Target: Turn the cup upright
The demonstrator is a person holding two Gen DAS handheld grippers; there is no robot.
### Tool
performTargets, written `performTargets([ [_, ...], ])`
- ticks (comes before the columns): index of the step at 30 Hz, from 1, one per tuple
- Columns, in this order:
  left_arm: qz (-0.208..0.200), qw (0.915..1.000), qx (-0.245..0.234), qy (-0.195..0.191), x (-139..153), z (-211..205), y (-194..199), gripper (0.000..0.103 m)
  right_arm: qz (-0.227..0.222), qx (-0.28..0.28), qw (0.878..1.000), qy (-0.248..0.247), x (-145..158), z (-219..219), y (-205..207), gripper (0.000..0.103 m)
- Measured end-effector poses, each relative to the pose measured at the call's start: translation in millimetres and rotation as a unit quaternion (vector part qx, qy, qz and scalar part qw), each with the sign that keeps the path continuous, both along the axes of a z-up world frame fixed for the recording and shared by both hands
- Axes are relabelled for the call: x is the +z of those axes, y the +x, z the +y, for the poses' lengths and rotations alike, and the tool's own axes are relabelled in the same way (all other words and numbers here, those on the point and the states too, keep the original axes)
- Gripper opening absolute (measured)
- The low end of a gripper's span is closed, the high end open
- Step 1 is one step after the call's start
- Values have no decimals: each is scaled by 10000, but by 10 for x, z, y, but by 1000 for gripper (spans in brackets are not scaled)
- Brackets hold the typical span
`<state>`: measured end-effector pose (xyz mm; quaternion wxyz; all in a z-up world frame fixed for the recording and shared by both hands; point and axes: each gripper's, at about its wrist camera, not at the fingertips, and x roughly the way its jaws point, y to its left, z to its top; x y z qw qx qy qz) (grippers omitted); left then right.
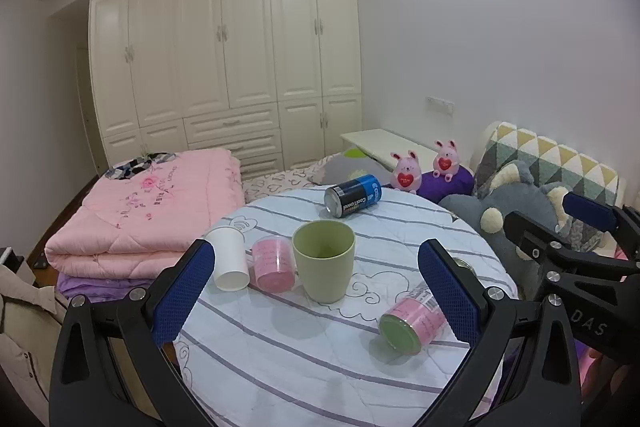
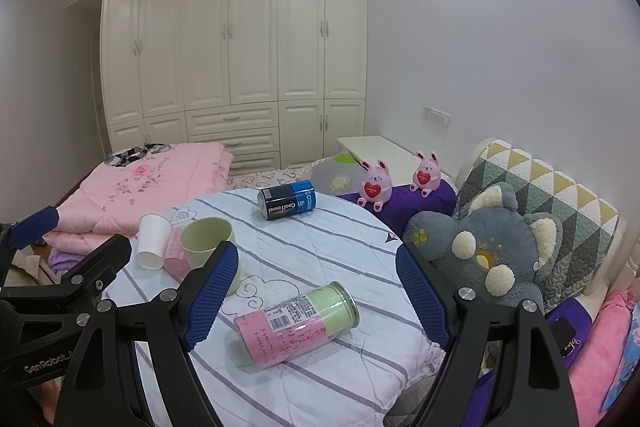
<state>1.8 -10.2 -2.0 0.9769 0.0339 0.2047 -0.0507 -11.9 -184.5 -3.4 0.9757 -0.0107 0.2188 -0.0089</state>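
A green cup point(image 1: 324, 261) stands upright, mouth up, on the round table point(image 1: 304, 367) with its striped cloth. It also shows in the right wrist view point(image 2: 206, 241), partly behind my right gripper's left finger. My left gripper point(image 1: 316, 299) is open and empty, hovering just in front of the cup. My right gripper point(image 2: 316, 297) is open and empty above a clear canister point(image 2: 296, 323) of pink and green cloth that lies on its side; the canister also shows in the left wrist view point(image 1: 412, 323).
A white paper cup point(image 1: 229, 259) stands upside down left of the green cup, with a small pink jar point(image 1: 273, 263) between them. A blue-black can point(image 1: 354, 195) lies at the table's far edge. A folded pink quilt point(image 1: 148, 211), plush toys point(image 2: 484, 247) and a bed surround the table.
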Motion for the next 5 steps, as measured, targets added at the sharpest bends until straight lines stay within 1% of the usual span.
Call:
performTargets([
  [5, 72, 10000, -30, -17, -9, -12, 41, 103, 16, -1, 10000, -3, -6, -22, 44, 83],
])
